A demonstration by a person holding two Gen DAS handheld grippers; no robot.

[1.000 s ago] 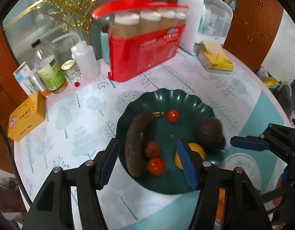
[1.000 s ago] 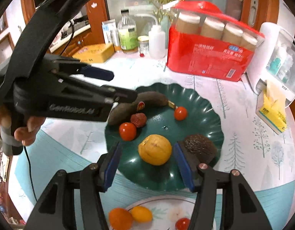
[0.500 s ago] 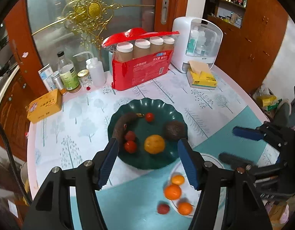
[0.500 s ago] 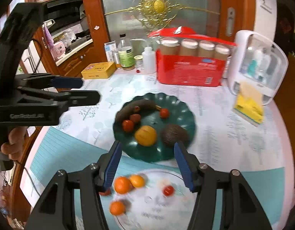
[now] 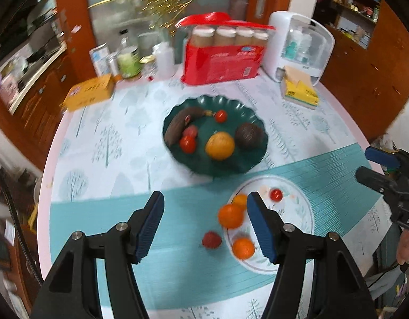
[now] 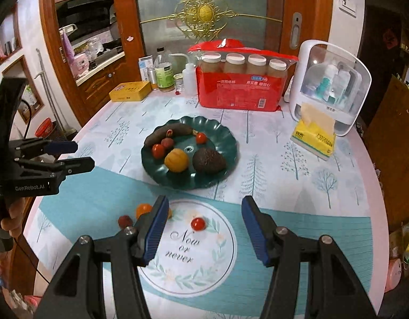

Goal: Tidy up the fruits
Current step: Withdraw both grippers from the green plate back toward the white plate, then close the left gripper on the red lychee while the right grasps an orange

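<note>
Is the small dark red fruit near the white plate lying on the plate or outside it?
Outside. The dark red fruit lies on the teal cloth, just left of the white plate's rim; the oranges lie on the plate.

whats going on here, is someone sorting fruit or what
A person holds a two-finger gripper in each hand above a table; the left gripper and right gripper are both open and hold nothing. The green plate carries a dark banana, tomatoes, an orange fruit and an avocado. The white plate nearer the person has a small tomato and oranges, with one reddish fruit beside it.
</note>
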